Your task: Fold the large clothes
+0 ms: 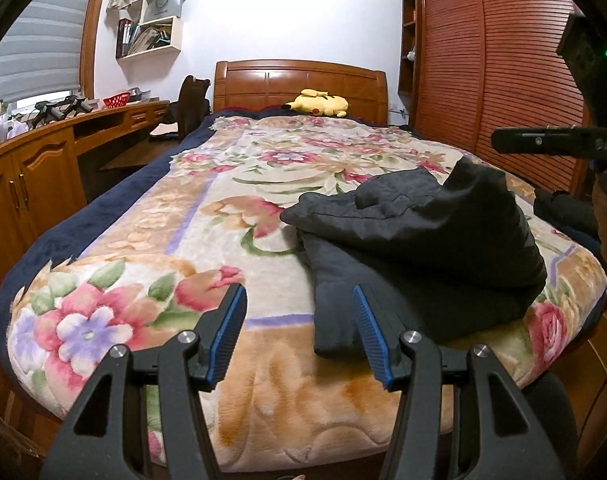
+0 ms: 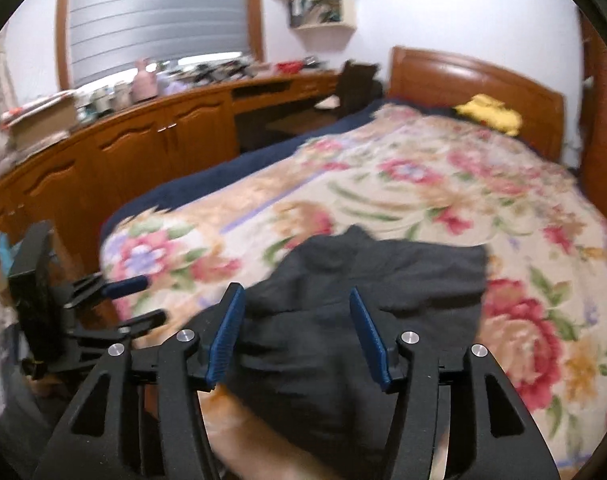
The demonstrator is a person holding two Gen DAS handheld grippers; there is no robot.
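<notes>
Both the left gripper (image 1: pixel 299 332) and the right gripper (image 2: pixel 297 334) are open and hold nothing, so the puffy black jacket (image 1: pixel 415 248) on the bed (image 1: pixel 115 320) might pop open.

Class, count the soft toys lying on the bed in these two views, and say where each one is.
1. A yellow plush toy lies at the head of the bed, against the wooden headboard. The dark folded garment could hide something small beneath it.
</notes>
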